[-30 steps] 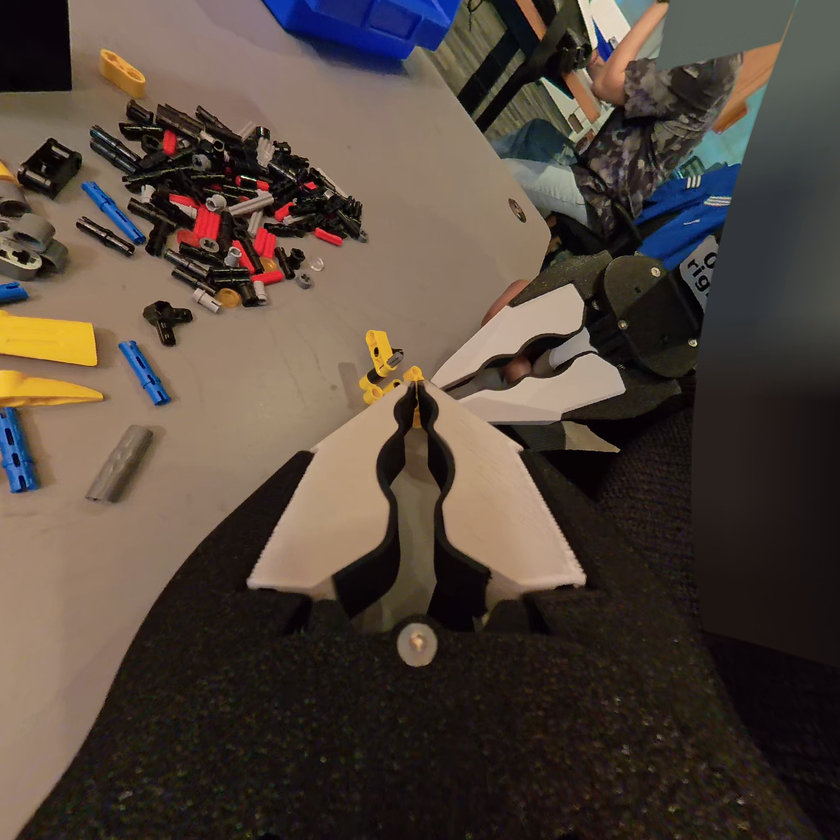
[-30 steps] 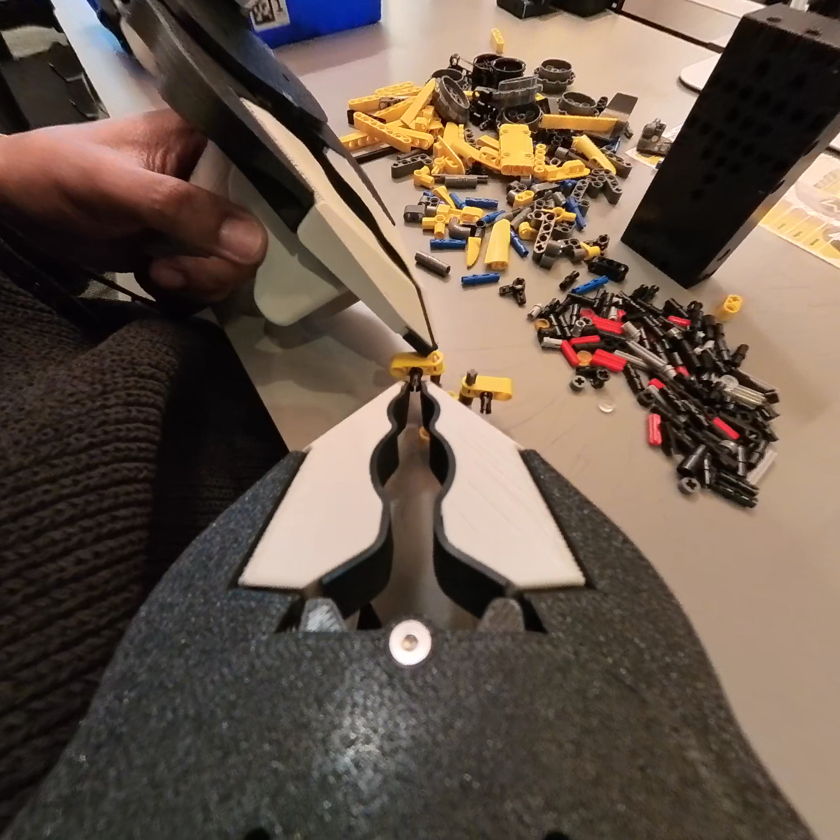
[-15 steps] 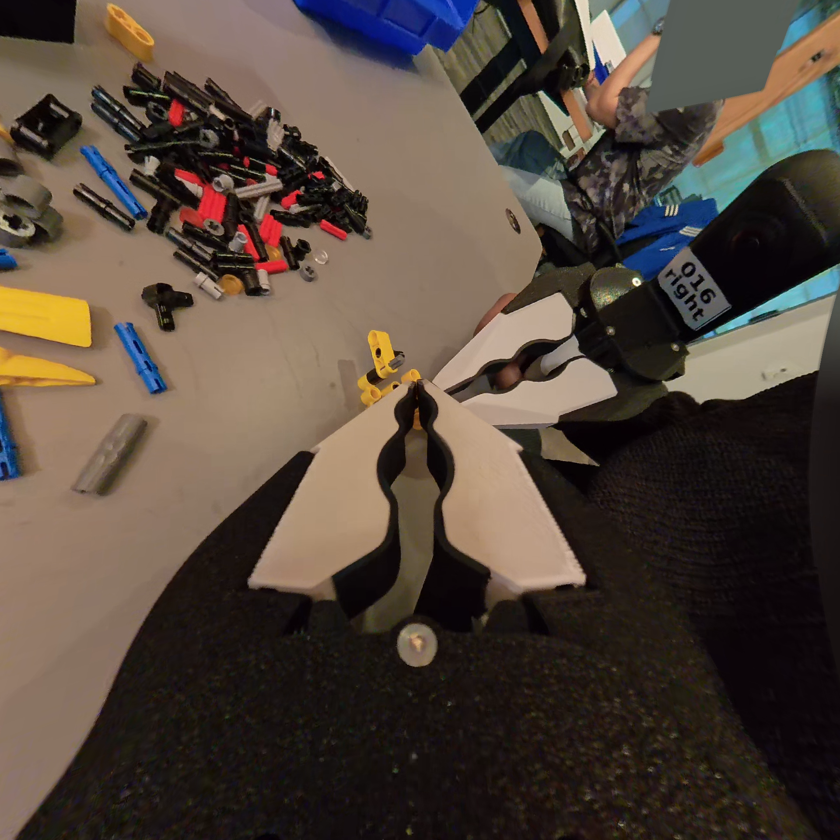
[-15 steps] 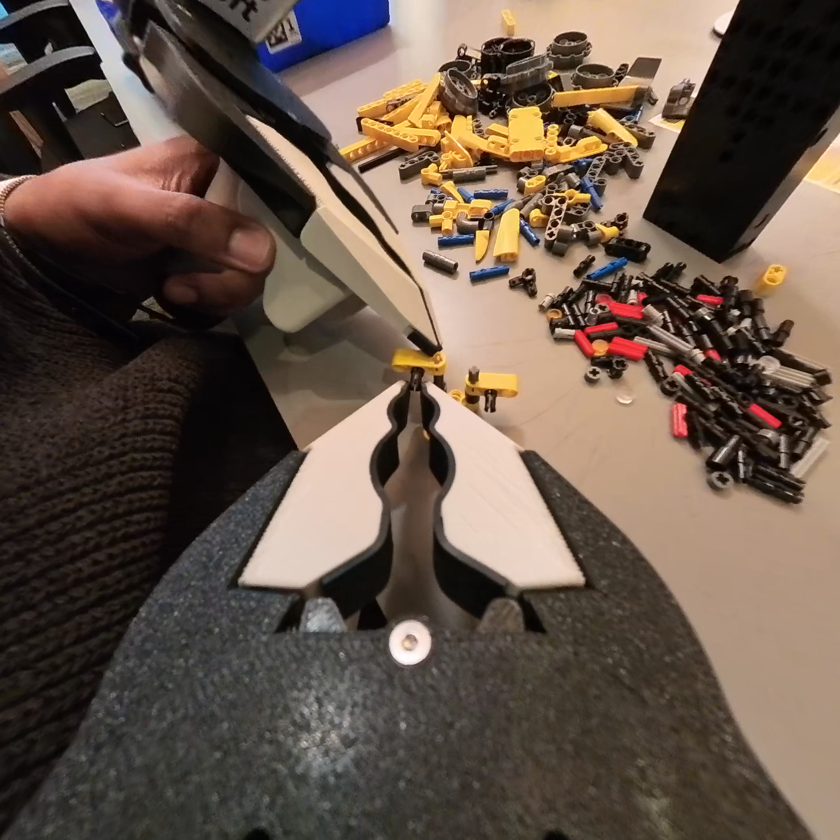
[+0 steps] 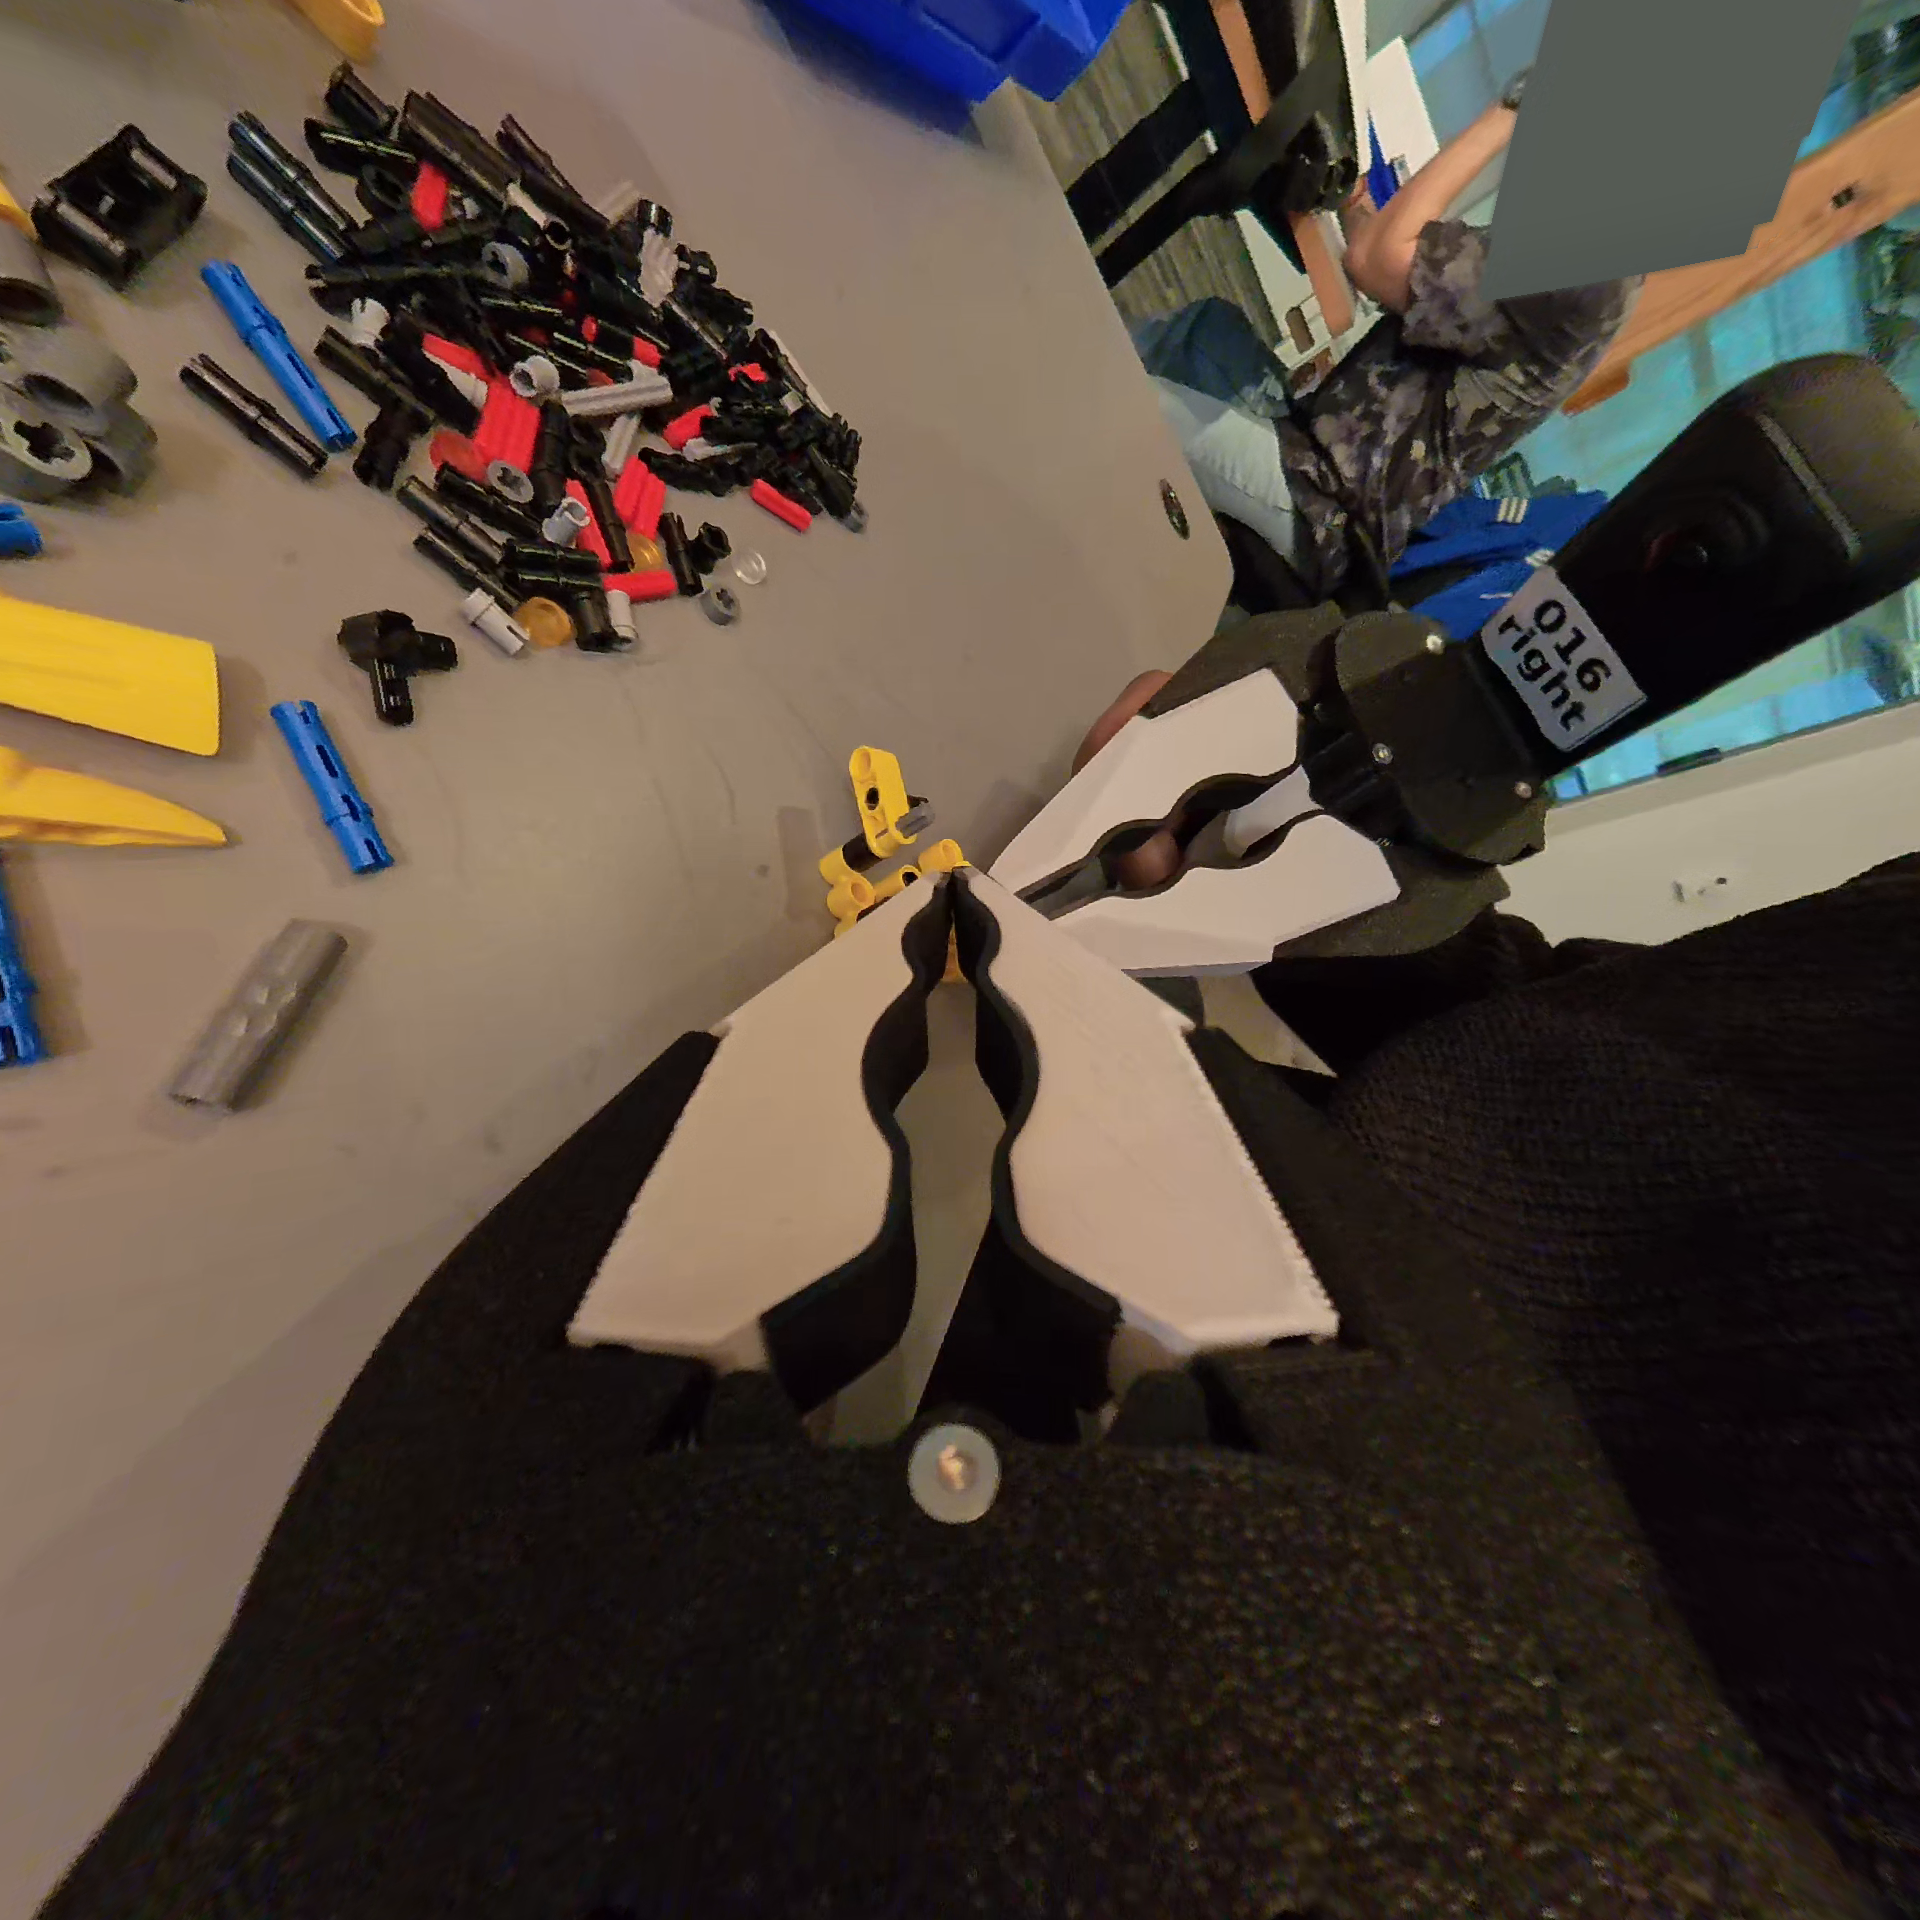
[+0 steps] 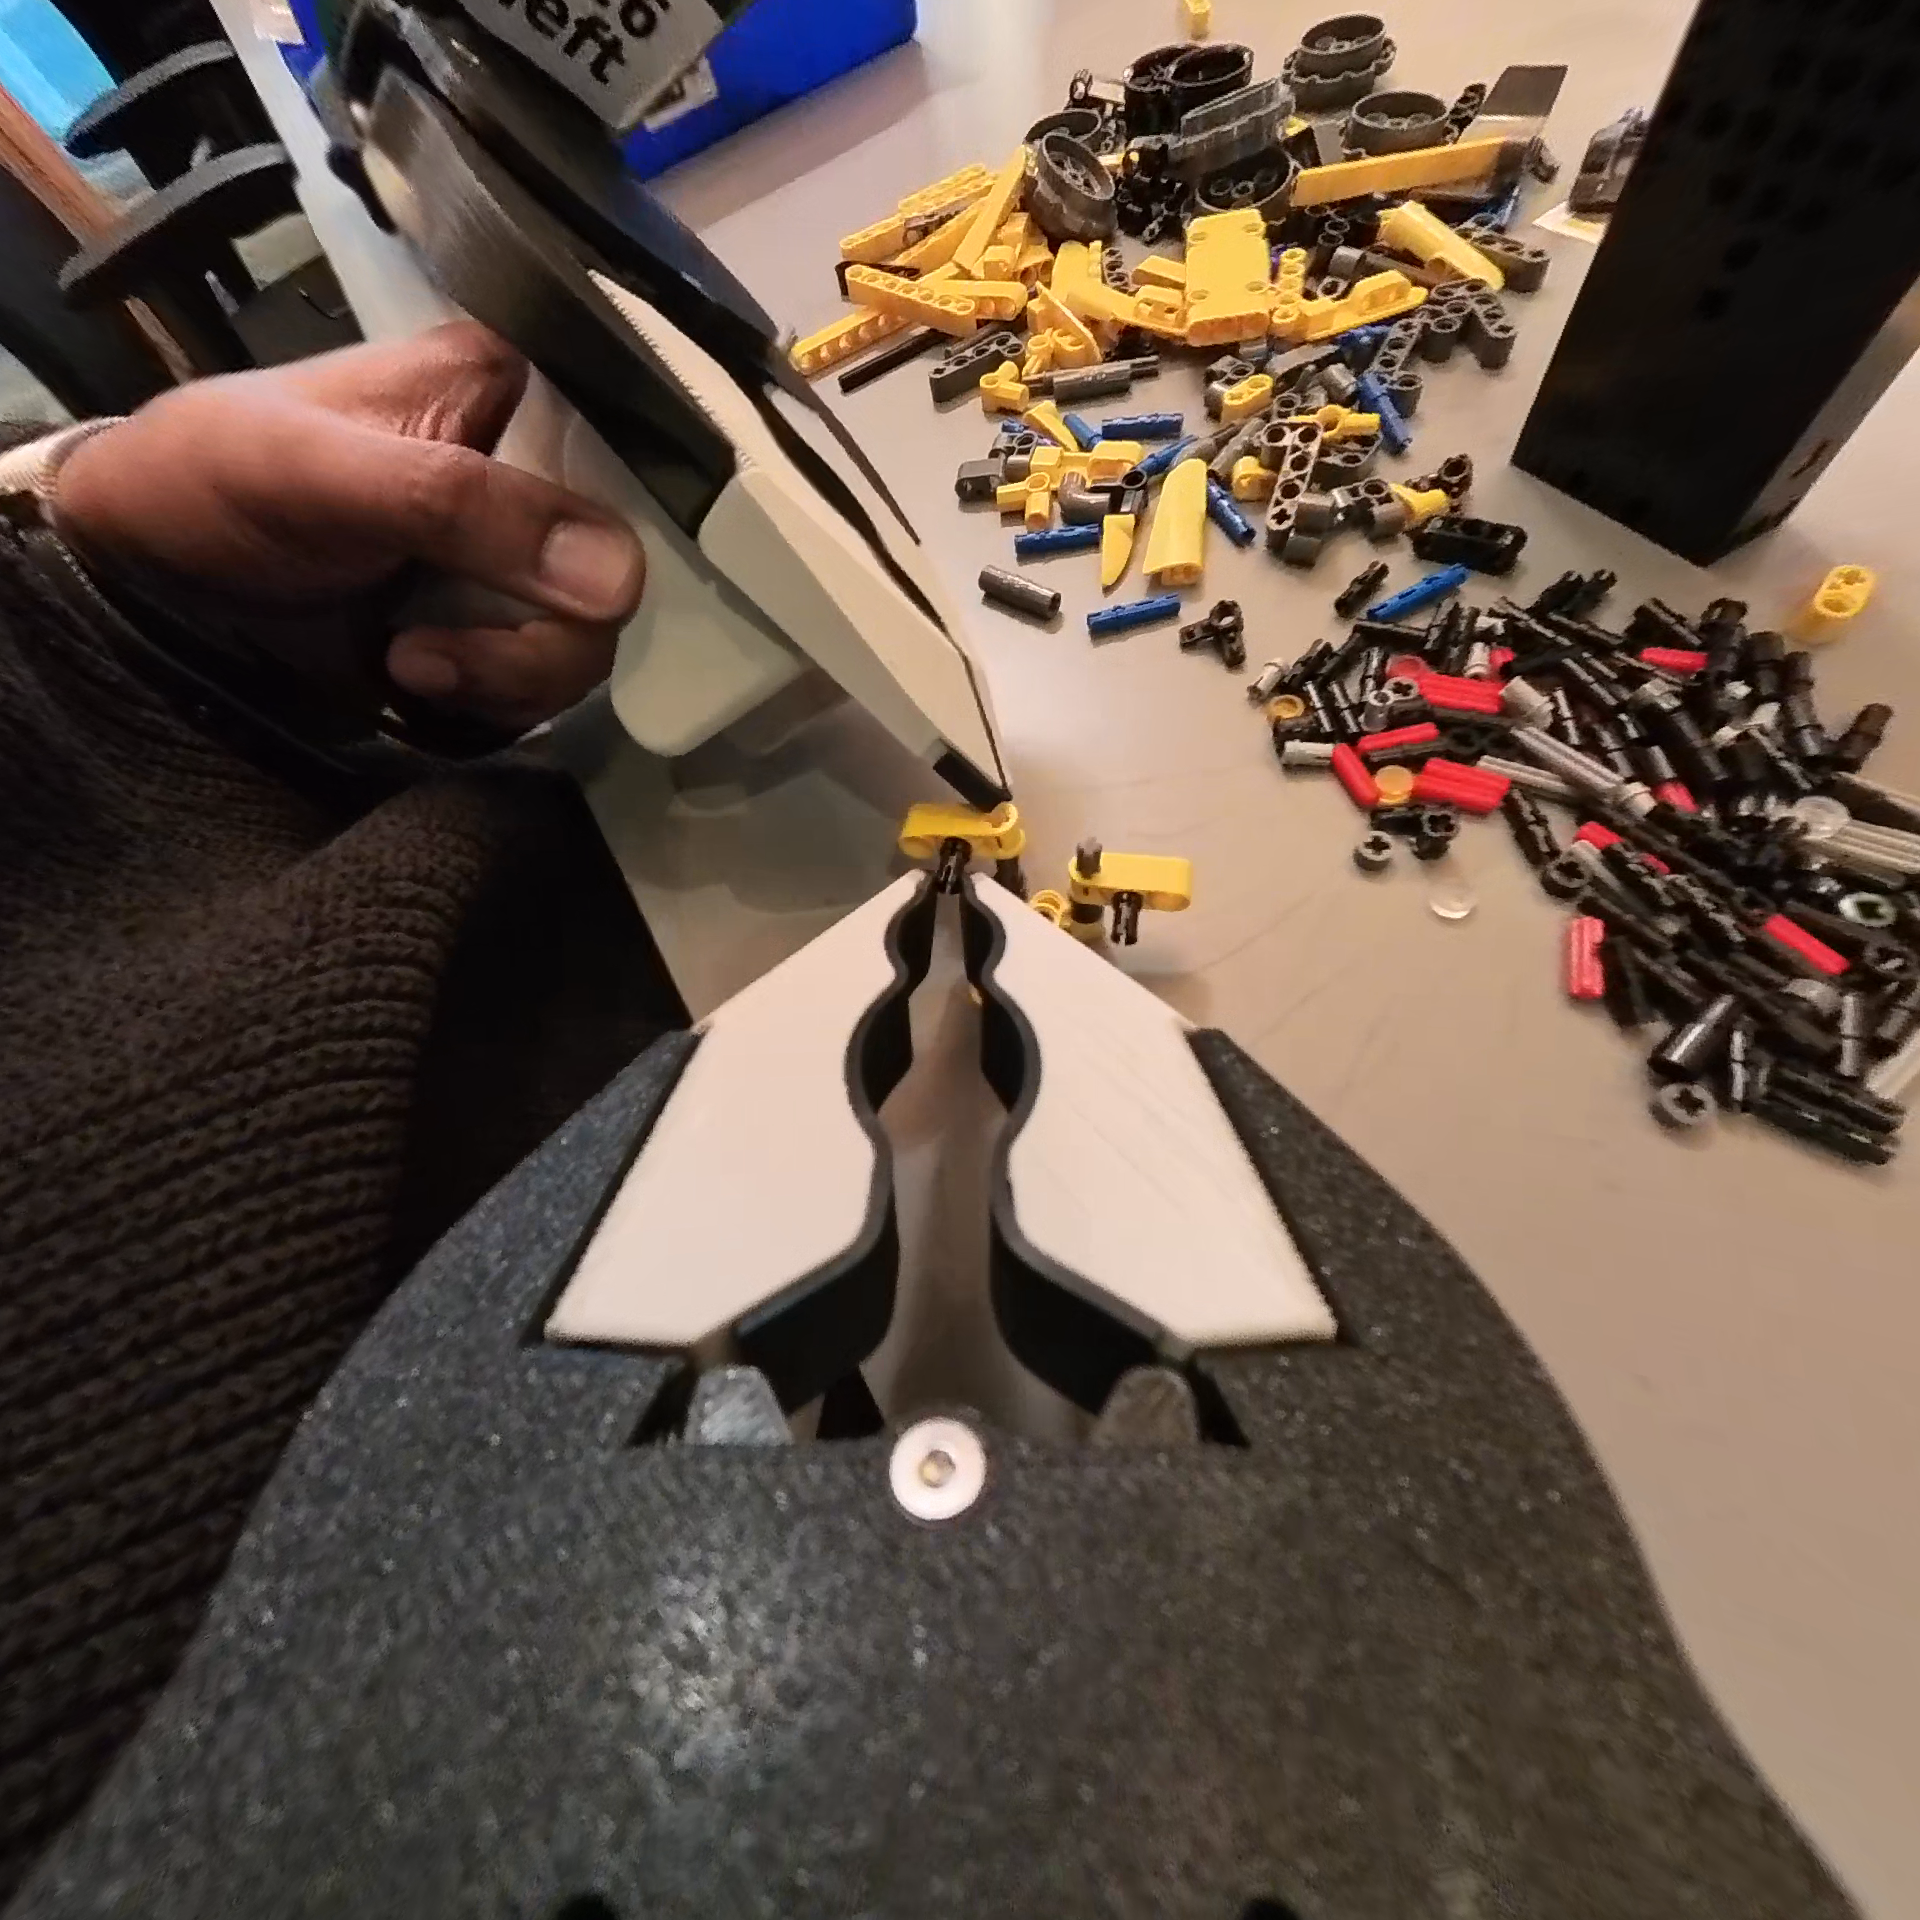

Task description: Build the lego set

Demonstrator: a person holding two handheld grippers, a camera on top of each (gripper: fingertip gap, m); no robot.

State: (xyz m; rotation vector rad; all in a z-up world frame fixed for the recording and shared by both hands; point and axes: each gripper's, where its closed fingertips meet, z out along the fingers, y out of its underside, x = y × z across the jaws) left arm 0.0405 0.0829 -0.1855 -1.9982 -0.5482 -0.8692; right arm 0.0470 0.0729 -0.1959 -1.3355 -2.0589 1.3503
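Observation:
My left gripper (image 5: 956, 883) is shut on a small yellow beam (image 6: 956, 826), held just above the grey table (image 5: 623, 883). In the right wrist view it comes in from the upper left (image 6: 966, 779), with a hand (image 6: 343, 540) on its handle. My right gripper (image 6: 948, 883) is shut on a short black pin (image 6: 948, 864) that sits in the underside of that beam. Its tips meet the left gripper's from the right (image 5: 1013, 878). A second yellow beam with pins (image 6: 1132, 878) lies just beyond, also seen in the left wrist view (image 5: 878, 795).
A pile of black, red and grey pins (image 6: 1610, 790) lies to the right. Yellow beams and dark wheels (image 6: 1195, 270) are heaped farther back beside a tall black perforated block (image 6: 1745, 260). A grey tube (image 5: 260, 1013), blue pins and a blue bin (image 5: 935, 42) are around. A person (image 5: 1434, 416) sits beyond the table edge. Less than 4 cm separates the two grippers' tips.
Both grippers stay shut and joined at the yellow beam. The pair has shifted and tilted slightly, so the right gripper's body now shows fully in the left wrist view.

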